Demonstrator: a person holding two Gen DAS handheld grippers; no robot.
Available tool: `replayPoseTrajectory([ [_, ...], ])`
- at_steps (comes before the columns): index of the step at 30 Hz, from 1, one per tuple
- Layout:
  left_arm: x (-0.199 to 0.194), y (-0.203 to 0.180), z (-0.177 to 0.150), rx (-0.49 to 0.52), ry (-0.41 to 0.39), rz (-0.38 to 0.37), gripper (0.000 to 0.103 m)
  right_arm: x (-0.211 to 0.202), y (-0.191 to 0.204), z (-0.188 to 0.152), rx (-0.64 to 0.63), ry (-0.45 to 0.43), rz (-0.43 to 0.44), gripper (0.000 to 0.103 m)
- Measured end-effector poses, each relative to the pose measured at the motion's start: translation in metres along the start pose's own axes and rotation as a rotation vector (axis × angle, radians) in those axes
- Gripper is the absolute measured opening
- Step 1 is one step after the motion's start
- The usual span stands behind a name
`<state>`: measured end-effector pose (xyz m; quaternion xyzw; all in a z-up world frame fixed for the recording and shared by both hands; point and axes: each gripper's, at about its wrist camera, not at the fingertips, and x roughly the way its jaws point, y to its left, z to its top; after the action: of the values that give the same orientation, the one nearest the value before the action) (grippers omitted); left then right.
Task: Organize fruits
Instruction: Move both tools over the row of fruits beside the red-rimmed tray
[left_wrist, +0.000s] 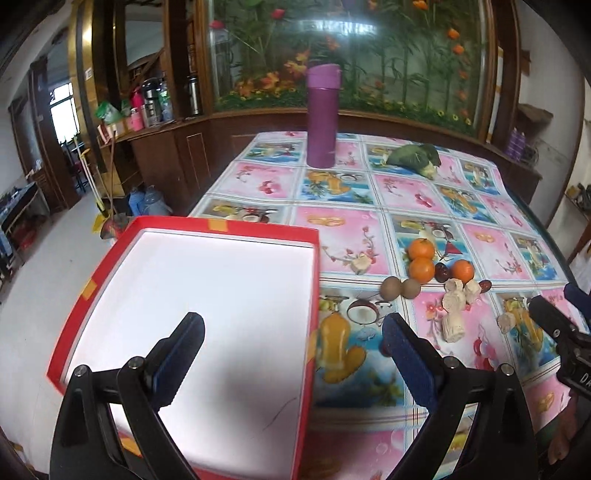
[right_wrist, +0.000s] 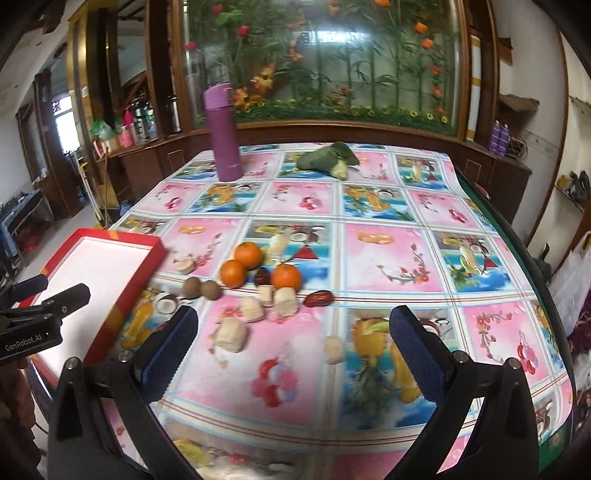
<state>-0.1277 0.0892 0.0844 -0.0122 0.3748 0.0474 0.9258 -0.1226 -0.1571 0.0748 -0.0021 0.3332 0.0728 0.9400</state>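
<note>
Oranges (right_wrist: 245, 254), three of them, sit mid-table in a loose bunch with two brown round fruits (right_wrist: 201, 287) just left of them, a couple of dark red dates (right_wrist: 318, 297) and some pale chunky pieces (right_wrist: 232, 334) scattered on the near side. Your red box (left_wrist: 229, 225) with the white inside is off to the left, nothing in it. Your left gripper (left_wrist: 291, 332) hangs over the box's near right corner, fingers spread wide and holding nothing. Your right gripper (right_wrist: 291, 328) hovers near the pale pieces, also spread wide apart. Far back you've got a purple bottle (right_wrist: 223, 133) standing upright and a green leafy vegetable (right_wrist: 327, 157) lying on the fruit-print tablecloth (right_wrist: 388, 258).
</note>
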Motion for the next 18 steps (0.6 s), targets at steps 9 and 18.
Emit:
replayPoseTrajectory([
  [9,-0.009,0.003,-0.001,0.006,-0.030,0.004,0.097,-0.005,0.016,0.002,-0.028,-0.006,-0.007,0.103],
  [18,-0.014,0.001,0.000,0.016,-0.052,0.012,0.097,-0.007,0.016,0.004,-0.022,-0.019,-0.010,0.103],
])
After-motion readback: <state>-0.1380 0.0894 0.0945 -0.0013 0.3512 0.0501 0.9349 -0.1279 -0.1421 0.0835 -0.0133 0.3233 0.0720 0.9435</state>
